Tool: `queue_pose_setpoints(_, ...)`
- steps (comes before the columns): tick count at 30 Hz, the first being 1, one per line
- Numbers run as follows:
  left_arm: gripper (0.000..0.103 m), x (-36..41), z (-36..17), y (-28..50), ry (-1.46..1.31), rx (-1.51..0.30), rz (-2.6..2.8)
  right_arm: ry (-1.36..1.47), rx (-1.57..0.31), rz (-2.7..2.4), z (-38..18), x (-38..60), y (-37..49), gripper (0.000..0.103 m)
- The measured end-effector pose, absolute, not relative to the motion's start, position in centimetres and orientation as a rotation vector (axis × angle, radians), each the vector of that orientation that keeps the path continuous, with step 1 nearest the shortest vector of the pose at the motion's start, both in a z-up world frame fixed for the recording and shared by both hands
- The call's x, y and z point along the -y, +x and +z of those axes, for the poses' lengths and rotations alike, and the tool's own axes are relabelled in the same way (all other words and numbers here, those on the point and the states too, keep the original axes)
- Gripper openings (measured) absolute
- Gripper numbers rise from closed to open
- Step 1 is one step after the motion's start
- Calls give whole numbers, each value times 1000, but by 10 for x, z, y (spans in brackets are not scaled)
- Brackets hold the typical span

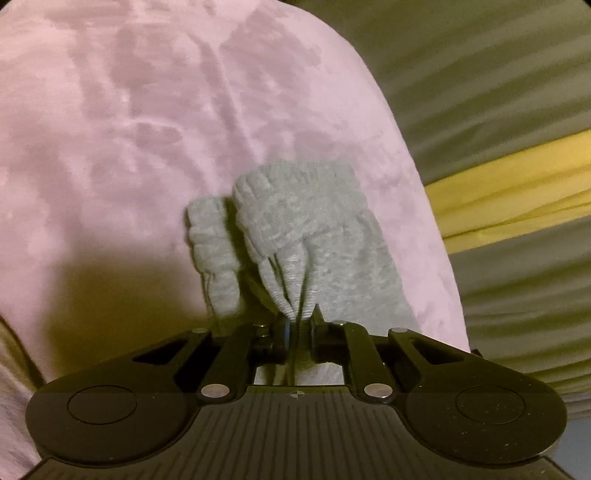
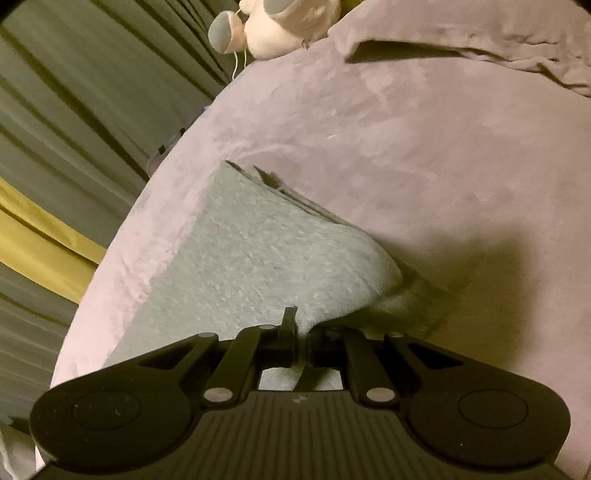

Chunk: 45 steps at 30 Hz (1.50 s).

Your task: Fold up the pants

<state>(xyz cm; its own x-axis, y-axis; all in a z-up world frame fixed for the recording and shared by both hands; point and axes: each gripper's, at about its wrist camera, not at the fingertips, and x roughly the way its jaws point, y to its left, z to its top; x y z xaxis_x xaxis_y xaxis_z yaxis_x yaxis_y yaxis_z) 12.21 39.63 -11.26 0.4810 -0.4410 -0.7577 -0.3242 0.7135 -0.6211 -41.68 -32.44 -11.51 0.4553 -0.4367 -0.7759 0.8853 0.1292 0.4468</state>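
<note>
Grey pants (image 1: 306, 229) hang from my left gripper (image 1: 298, 325), which is shut on the ribbed waistband, bunched between the fingers, above a pink velvety bed cover (image 1: 129, 129). In the right wrist view the grey pants (image 2: 251, 251) stretch from my right gripper (image 2: 302, 332), which is shut on the cloth edge, down onto the pink cover (image 2: 424, 147). A fold of pants lies to the right of this gripper.
Olive curtains with a yellow band (image 1: 517, 177) hang past the bed edge; they also show in the right wrist view (image 2: 55, 129). A plush toy (image 2: 273, 26) sits at the far bed edge. A rumpled blanket (image 2: 517, 48) lies at the back right.
</note>
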Motion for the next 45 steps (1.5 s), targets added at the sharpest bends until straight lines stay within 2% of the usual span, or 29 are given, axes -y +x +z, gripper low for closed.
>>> queue_pose_setpoints(5,12,-407,-132,132,-863,-1166,-48,1091,-565,-1079,-136,329,-428,5)
queue_pose_setpoints(9,12,-395,-115,130,-758,-1134,-58,1113,-557,-1087,-145,330,-429,5)
queue_pose_setpoints(13,12,-394,-96,131,-704,-1115,-75,1057,-529,-1120,-124,326,-433,5)
queue_pose_setpoints(16,26,-393,-100,133,-579,-1172,23,1066,-566,-1096,-126,335,-436,6)
queue_pose_setpoints(18,27,-395,-93,128,-445,-1162,148,1051,-662,-1143,-138,343,-433,12)
queue_pose_setpoints(20,30,-390,-75,119,-283,-1092,217,1003,-678,-1198,-134,345,-431,14)
queue_pose_setpoints(22,41,-378,-52,108,-182,-996,226,863,-666,-1269,-116,341,-423,21)
queue_pose_setpoints(24,60,-355,-31,98,-115,-910,157,694,-673,-1342,-97,336,-407,23)
queue_pose_setpoints(25,66,-337,-21,93,-77,-871,83,652,-659,-1334,-89,334,-398,23)
queue_pose_setpoints(26,78,-319,-15,90,-43,-849,20,640,-637,-1298,-83,334,-390,25)
queue_pose_setpoints(27,86,-297,-10,86,-6,-828,-50,653,-612,-1216,-78,333,-375,30)
queue_pose_setpoints(28,88,-275,-9,83,27,-807,-119,672,-597,-1134,-75,333,-361,33)
queue_pose_setpoints(30,90,-228,-13,77,88,-772,-247,703,-587,-974,-77,330,-324,41)
queue_pose_setpoints(34,89,-141,-52,78,175,-827,-403,705,-669,-721,-101,315,-241,43)
queue_pose_setpoints(37,84,-100,-95,82,189,-924,-469,725,-788,-605,-132,303,-198,43)
queue_pose_setpoints(38,77,-90,-114,85,241,-1003,-449,746,-840,-580,-144,301,-189,43)
queue_pose_setpoints(40,82,-81,-148,85,349,-1122,-398,757,-918,-596,-163,297,-187,41)
queue_pose_setpoints(41,85,-84,-150,79,348,-1067,-408,715,-910,-599,-162,294,-189,39)
queue_pose_setpoints(44,85,-94,-152,68,331,-1020,-424,415,-1000,-834,-143,287,-171,44)
queue_pose_setpoints(45,85,-97,-153,66,323,-1009,-424,429,-970,-790,-134,287,-162,45)
